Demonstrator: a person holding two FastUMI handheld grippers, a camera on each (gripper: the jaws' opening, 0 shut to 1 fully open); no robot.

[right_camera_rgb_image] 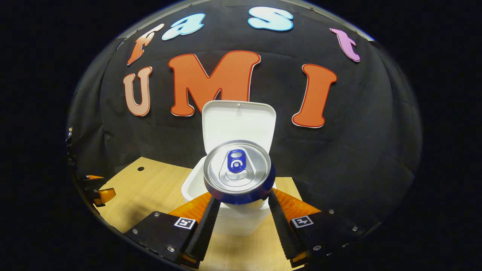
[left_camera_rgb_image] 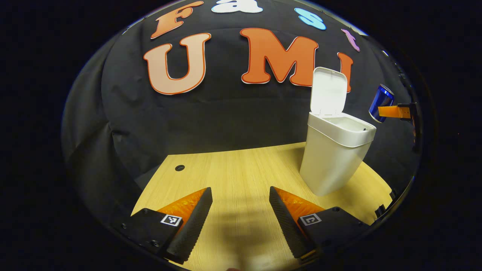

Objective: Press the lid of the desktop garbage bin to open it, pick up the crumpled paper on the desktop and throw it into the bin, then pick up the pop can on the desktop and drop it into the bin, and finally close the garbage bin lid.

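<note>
Bin (left_camera_rgb_image: pixel 335 158) is seen upright on the bench (left_camera_rgb_image: pixel 233 177), its lid (left_camera_rgb_image: pixel 328 90) raised at the back (mouth open). Pop can (right_camera_rgb_image: pixel 238 171) is pinched by the right gripper (right_camera_rgb_image: pixel 241 216), both fingers pressed on its sides, long axis pointing forward, held above and just short of the mouth. Left gripper (left_camera_rgb_image: pixel 241 222) is held well aside, fingers spread.

White bin (left_camera_rgb_image: pixel 333 158), blue-and-silver pop can (right_camera_rgb_image: pixel 238 171), light wood desktop (left_camera_rgb_image: pixel 241 169).
</note>
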